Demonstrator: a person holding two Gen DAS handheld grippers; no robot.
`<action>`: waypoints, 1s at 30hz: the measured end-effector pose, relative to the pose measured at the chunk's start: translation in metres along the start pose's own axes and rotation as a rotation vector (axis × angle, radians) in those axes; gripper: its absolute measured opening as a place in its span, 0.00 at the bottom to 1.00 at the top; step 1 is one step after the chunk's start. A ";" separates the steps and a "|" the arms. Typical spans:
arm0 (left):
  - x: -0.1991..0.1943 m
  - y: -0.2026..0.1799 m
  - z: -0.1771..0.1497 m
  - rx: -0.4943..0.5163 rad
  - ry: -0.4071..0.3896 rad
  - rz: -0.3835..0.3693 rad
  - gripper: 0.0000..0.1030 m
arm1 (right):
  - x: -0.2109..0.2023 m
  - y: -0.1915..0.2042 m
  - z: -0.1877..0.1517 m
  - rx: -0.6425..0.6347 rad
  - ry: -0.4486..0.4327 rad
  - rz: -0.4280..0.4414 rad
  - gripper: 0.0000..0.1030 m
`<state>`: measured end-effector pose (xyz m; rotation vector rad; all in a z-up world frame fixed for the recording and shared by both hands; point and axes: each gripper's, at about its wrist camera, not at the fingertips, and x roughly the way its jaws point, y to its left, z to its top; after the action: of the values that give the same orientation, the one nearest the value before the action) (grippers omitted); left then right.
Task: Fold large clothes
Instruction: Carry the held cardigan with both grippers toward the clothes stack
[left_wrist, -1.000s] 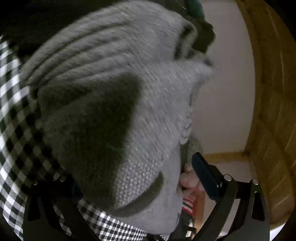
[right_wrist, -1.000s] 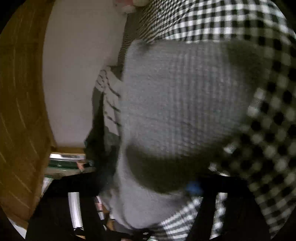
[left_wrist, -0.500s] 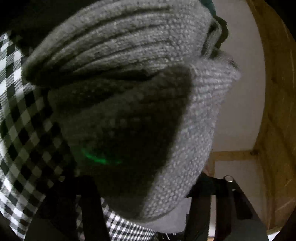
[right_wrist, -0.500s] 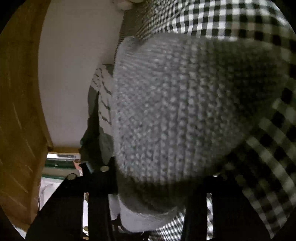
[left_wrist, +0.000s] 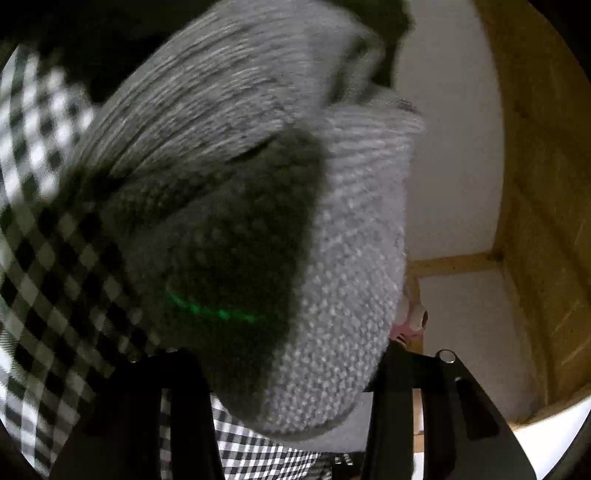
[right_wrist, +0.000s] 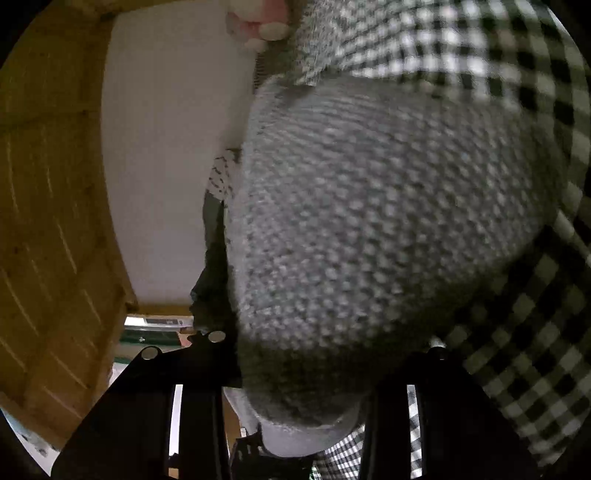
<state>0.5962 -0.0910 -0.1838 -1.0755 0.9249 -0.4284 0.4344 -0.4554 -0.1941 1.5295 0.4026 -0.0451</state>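
1. A grey knitted sweater (left_wrist: 343, 295) fills most of the left wrist view, bunched very close to the lens, blurred, with a dark shadow and a thin green glint across its middle.
2. The sweater hangs down between the two black fingers (left_wrist: 402, 391) of the left gripper (left_wrist: 291, 406). The fingertips are hidden by the knit, so I cannot tell whether this claw is spread or pinching the cloth.
3. A black-and-white checked cloth (left_wrist: 48, 266) lies behind the sweater at the left and lower edges.
4. To the right are a pale wall (left_wrist: 450, 166) and yellow wood panelling (left_wrist: 539, 221).
5. In the right wrist view the same sweater (right_wrist: 388, 236) bulges against the lens and drops between the fingers (right_wrist: 207, 398) of the right gripper (right_wrist: 306, 413). Its tips are covered too, so I cannot tell its state.
6. Here the checked cloth (right_wrist: 517, 332) wraps the top and right side, touching the sweater.
7. The wall (right_wrist: 166, 166) and wood panelling (right_wrist: 51, 221) sit to the left.
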 end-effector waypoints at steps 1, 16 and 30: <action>-0.005 -0.005 0.002 0.022 -0.009 -0.003 0.39 | 0.000 0.007 0.001 -0.001 0.002 0.013 0.32; -0.119 -0.142 0.082 0.205 -0.251 -0.211 0.38 | 0.021 0.202 -0.024 -0.243 0.061 0.226 0.32; -0.342 0.017 0.225 0.026 -0.733 0.091 0.40 | 0.264 0.238 -0.275 -0.306 0.482 0.274 0.32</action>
<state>0.5825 0.2816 -0.0142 -1.0487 0.3112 0.0445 0.6844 -0.1163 -0.0371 1.2688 0.5478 0.5847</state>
